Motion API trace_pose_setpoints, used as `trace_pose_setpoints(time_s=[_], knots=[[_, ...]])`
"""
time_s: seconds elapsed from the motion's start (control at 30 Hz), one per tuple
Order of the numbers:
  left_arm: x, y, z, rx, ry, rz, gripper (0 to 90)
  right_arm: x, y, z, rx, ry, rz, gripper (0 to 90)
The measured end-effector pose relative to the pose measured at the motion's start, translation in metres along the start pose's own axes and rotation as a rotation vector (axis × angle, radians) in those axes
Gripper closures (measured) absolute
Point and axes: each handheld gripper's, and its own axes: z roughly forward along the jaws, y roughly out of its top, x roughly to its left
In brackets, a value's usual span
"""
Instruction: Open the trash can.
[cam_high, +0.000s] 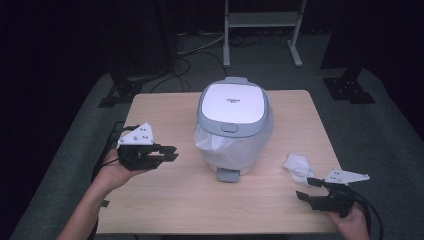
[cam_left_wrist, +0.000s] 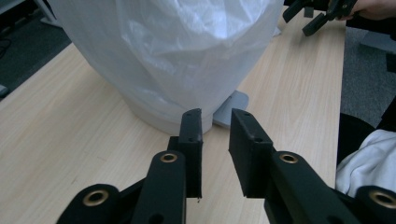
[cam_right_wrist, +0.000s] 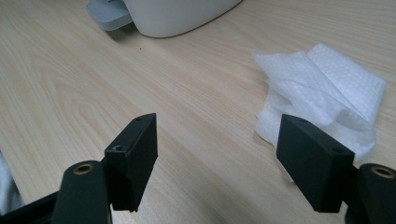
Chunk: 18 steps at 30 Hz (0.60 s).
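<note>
Wood-grain table (cam_high: 165, 210) carries everything here, and at its left side the left gripper (cam_high: 169, 153) is held above the surface in the person's left hand (cam_high: 116, 172), its jaws pointing toward the pedal bin (cam_high: 234, 125) in the middle. Those jaws stand narrow, a slim gap between the pads with nothing in it, and in the left gripper view they aim at the lower wall of the bin, near it but not touching. That bin is white and grey with its lid closed, a translucent plastic liner (cam_high: 207, 140) bunching out below the rim and draping over the body, and its grey foot pedal (cam_high: 228, 174) sticks out at the base toward the person. To the right of the bin, well clear of it, a crumpled white paper towel (cam_high: 298, 166) lies flat on the table. Just beside it, at the right front corner, the right gripper (cam_high: 307, 189) rests low in the person's right hand (cam_high: 355, 222); its jaws are spread wide and empty, and in the right gripper view the towel (cam_right_wrist: 322, 93) lies just ahead of the right-hand pad, untouched.
</note>
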Motion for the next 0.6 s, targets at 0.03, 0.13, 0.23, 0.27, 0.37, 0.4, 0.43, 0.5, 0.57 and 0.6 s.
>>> trace_pose_setpoints(time_s=[0.03, 0.13, 0.23, 0.27, 0.37, 0.4, 0.43, 0.5, 0.57, 0.6], knots=[[0.0, 0.002, -0.001, 0.005, -0.006, 0.0, 76.1, 0.0, 0.0, 0.0, 0.001, -0.001, 0.0, 28.1], [0.0, 0.009, -0.002, 0.003, -0.01, 0.009, 78.6, 0.0, 0.0, 0.0, 0.002, 0.001, 0.0, 28.1], [-0.001, 0.017, -0.002, -0.001, -0.018, 0.019, 80.2, 0.0, 0.0, 0.001, 0.002, 0.002, -0.003, 28.1], [-0.001, 0.017, -0.002, -0.001, -0.018, 0.019, 80.2, 0.0, 0.0, 0.001, 0.002, 0.002, -0.003, 28.1], [-0.002, 0.029, -0.001, -0.001, -0.028, 0.032, 81.4, 0.0, 0.0, 0.002, 0.01, 0.002, -0.003, 28.1], [-0.002, 0.029, -0.001, -0.001, -0.028, 0.032, 81.4, 0.0, 0.0, 0.002, 0.01, 0.002, -0.003, 28.1], [-0.002, 0.036, 0.0, 0.01, -0.032, 0.047, 81.4, 0.0, -0.001, 0.002, 0.009, 0.002, -0.003, 28.1], [-0.003, 0.043, 0.0, 0.006, -0.033, 0.055, 81.4, 0.0, -0.001, 0.002, 0.009, 0.002, -0.003, 28.1], [-0.004, 0.049, 0.0, 0.007, -0.041, 0.064, 82.2, 0.0, 0.0, 0.002, 0.008, 0.002, -0.004, 28.1], [-0.005, 0.051, 0.0, 0.009, -0.041, 0.067, 82.2, 0.0, -0.001, 0.002, 0.008, 0.002, -0.005, 28.1]])
